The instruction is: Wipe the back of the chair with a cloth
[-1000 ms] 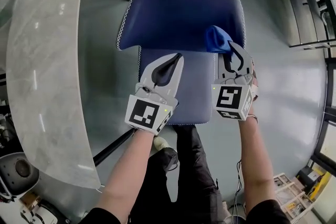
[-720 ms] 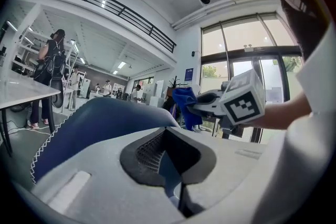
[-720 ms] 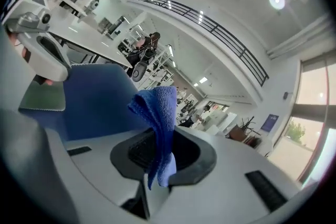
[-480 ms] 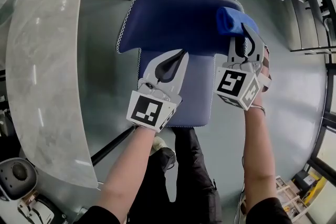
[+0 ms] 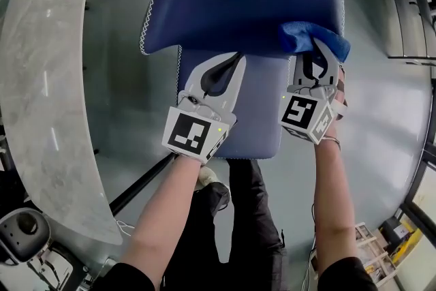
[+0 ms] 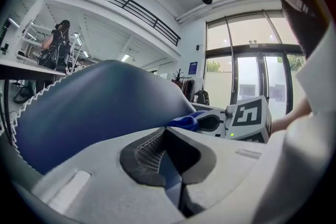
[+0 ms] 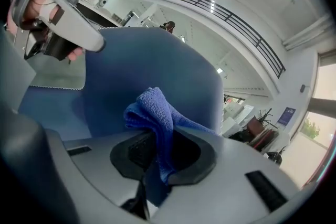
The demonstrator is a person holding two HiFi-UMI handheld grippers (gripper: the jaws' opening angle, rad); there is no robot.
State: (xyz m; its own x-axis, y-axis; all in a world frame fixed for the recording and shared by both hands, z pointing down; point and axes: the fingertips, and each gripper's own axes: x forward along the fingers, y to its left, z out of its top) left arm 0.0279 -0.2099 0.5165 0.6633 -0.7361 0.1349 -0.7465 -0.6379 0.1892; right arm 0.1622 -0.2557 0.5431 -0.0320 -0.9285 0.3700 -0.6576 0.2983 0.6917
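Note:
A blue chair with white stitching fills the head view; its backrest (image 5: 238,0) rises at the top and its seat (image 5: 255,112) lies below. My right gripper (image 5: 315,51) is shut on a bunched blue cloth (image 5: 310,39), which presses on the backrest's right part. In the right gripper view the cloth (image 7: 155,115) hangs between the jaws against the backrest (image 7: 152,71). My left gripper (image 5: 230,71) is shut with nothing in it, over the seat just below the backrest (image 6: 100,107).
A curved grey marble tabletop (image 5: 48,92) runs along the left, with a dark table leg (image 5: 139,184) beneath. The person's legs (image 5: 238,228) are below the seat. Metal racks (image 5: 412,3) stand at the right on the grey floor.
The right gripper with the cloth went up the backrest's right side to near its top edge, then came back down to its lower right part. The left gripper stayed put.

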